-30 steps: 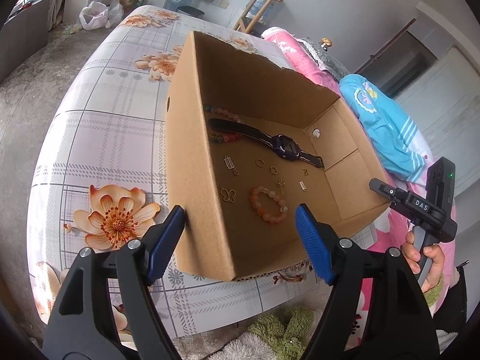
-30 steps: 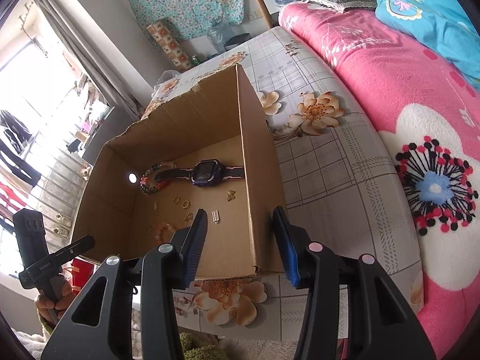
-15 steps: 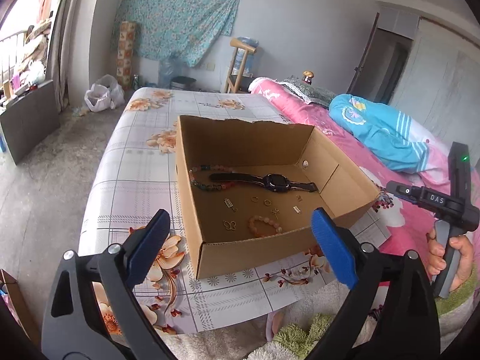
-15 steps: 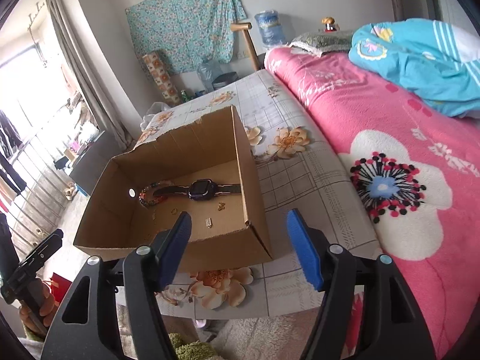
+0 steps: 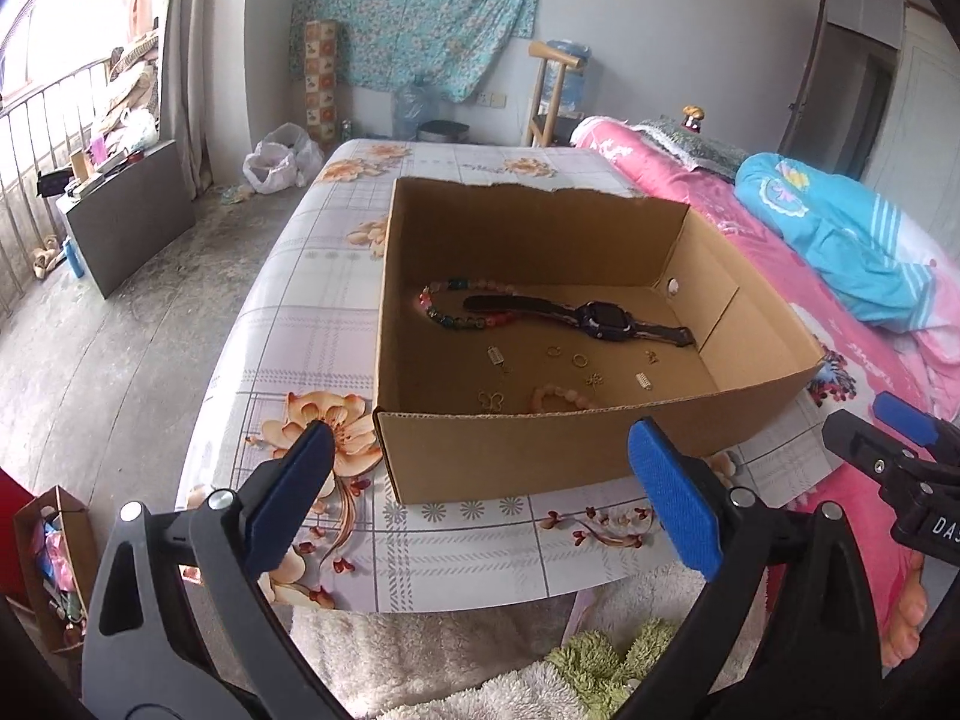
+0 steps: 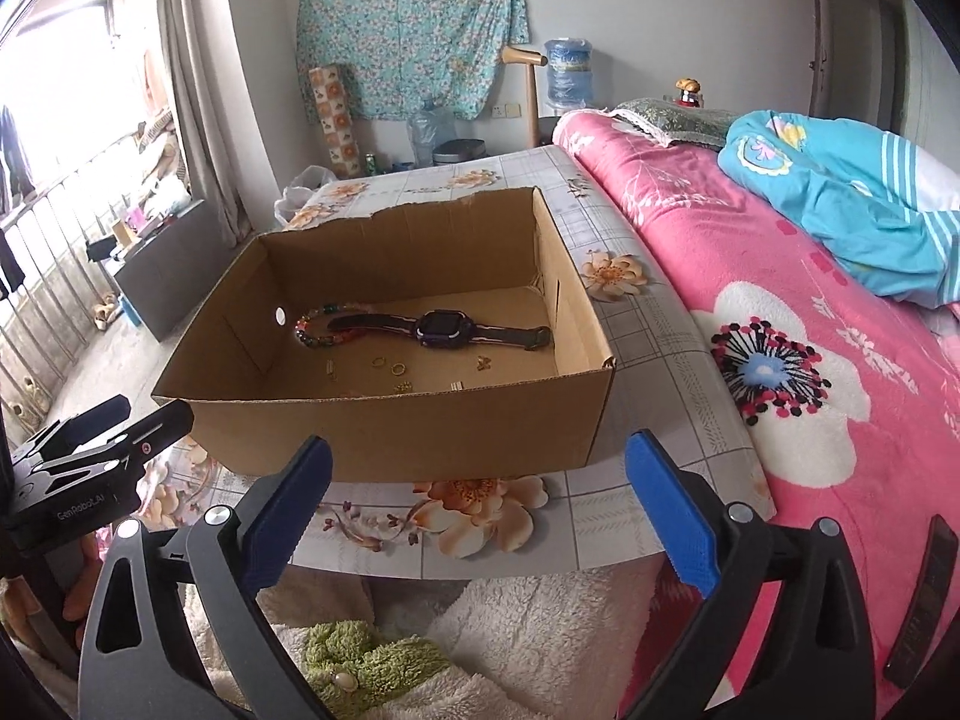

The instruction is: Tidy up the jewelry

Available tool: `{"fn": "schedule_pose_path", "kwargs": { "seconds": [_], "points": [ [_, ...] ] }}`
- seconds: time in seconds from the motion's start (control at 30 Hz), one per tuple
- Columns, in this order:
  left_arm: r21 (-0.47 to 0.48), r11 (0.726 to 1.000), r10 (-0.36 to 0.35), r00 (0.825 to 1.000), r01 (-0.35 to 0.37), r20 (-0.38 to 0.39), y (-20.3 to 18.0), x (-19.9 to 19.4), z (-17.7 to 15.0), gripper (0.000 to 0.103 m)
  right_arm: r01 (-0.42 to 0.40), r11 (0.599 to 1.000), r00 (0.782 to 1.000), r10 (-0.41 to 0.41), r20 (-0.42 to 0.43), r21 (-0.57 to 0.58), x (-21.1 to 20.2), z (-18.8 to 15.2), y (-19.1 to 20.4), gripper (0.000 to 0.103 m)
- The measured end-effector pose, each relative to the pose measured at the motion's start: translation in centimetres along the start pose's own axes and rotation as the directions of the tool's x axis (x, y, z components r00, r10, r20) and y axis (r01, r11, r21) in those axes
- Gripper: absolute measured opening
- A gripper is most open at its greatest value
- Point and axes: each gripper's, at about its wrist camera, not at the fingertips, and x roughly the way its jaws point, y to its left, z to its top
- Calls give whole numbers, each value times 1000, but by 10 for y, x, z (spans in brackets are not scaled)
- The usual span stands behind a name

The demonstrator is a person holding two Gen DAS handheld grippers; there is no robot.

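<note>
The watch (image 5: 603, 320), bead bracelets and small gold pieces lie gathered in the open cardboard box (image 5: 540, 450) on the flowered desk (image 5: 300, 324), so the left tool (image 5: 480, 498) and right tool (image 6: 477, 501) hang before it empty, the left's jaws wide apart, the right's opening.

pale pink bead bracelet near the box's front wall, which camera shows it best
The left wrist view: the pale pink bead bracelet lies mostly visible on the brown cardboard box floor, just behind the front wall. In the right wrist view that wall hides it completely.
</note>
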Motion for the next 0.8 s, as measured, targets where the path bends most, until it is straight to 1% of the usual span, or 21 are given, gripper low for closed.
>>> {"fn": "schedule_pose_path", "kwargs": {
  "seconds": [0.1,0.23,0.37,0.57,0.8],
  "points": [
    [-12,1000,26,999,-26,-41,1,8,-1,95,41,999,999,-41,-29,2,10,-3,7,96],
    [-44,998,40,995,-44,-91,1,17,-3,95,47,999,995,-49,-83,-24,27,-5,15,96],
    [-44,997,61,990,-67,-129,-2,23,-6,95,45,998,992,-51,-119,-49,38,-6,22,96],
    [-17,997,73,984,-76,-160,-10,28,-10,95,33,998,991,-39,-129,-46,42,-3,23,96],
    [-2,996,86,984,-88,-155,-16,29,-7,95,34,998,990,-40,-139,-49,45,-2,22,96]
  ]
}}
